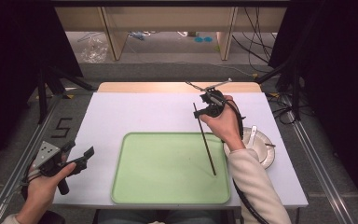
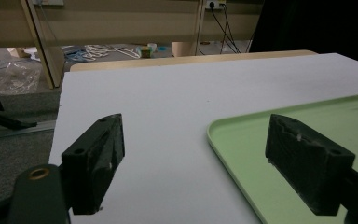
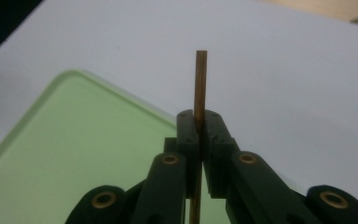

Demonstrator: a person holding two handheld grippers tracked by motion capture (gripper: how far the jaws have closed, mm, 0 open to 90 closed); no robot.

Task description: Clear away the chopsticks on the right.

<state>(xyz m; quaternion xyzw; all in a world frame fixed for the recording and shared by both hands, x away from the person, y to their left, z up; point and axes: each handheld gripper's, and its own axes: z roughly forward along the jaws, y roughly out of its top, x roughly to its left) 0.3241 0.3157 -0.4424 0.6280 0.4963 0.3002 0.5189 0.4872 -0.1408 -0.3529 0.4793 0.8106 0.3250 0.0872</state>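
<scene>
A thin, dark, straight stick [image 1: 205, 140] is clamped between the right gripper's [image 3: 199, 122] closed jaws, its lower end over the smooth green rounded tray [image 1: 135, 186]. Close up it looks brown. The left gripper [image 1: 79, 156] gapes wide, holding nothing. 1 white bowl [image 1: 263, 151] holds a spoon [image 1: 253, 133].

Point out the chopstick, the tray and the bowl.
chopstick [image 1: 206, 142], high view, mid shaft, over the tray.
tray [image 1: 168, 198], high view, bare floor near its front rim.
bowl [image 1: 261, 147], high view, white inner wall, right of the hand.
</scene>
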